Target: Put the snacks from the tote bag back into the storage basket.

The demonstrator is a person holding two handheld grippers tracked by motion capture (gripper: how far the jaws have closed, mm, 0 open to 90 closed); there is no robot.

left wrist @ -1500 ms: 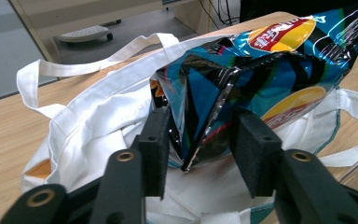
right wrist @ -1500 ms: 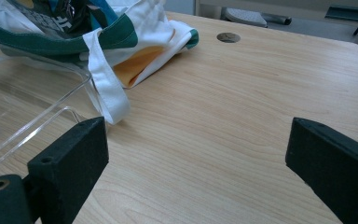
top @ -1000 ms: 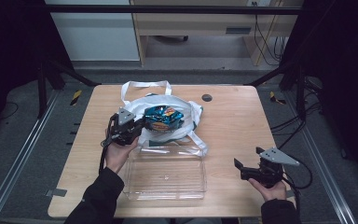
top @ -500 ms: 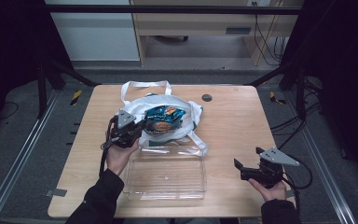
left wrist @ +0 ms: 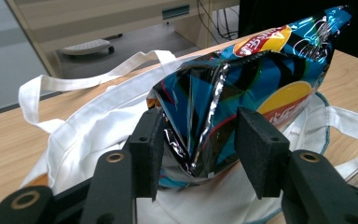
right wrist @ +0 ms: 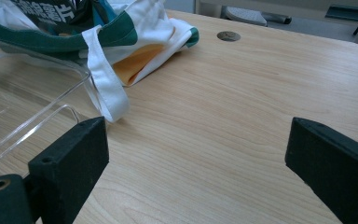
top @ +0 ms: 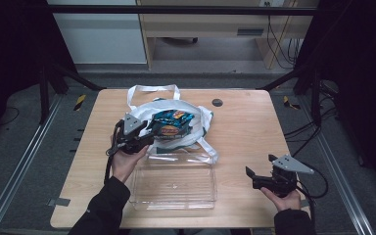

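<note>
A blue and yellow chip bag (top: 170,122) lies on a white cloth tote bag (top: 198,115) at the middle of the wooden table. My left gripper (top: 148,139) is at the chip bag's left end. Its jaws have just been opening. In the left gripper view the crinkled end of the chip bag (left wrist: 242,88) sits between the parted pads, which do not press on it, and the tote bag (left wrist: 98,116) lies underneath. My right gripper (top: 253,178) rests at the table's front right, wide open, with bare wood between its jaws (right wrist: 196,154).
A clear plastic tray (top: 176,188) lies at the front middle of the table, its corner (right wrist: 23,107) to the left in the right gripper view. A tote strap (right wrist: 105,88) hangs by the tray. A dark round grommet (top: 217,102) sits behind the bag.
The left gripper's jaws have parted from the chip bag's end. Both hands have stayed where they were, and the bag has hardly shifted.
</note>
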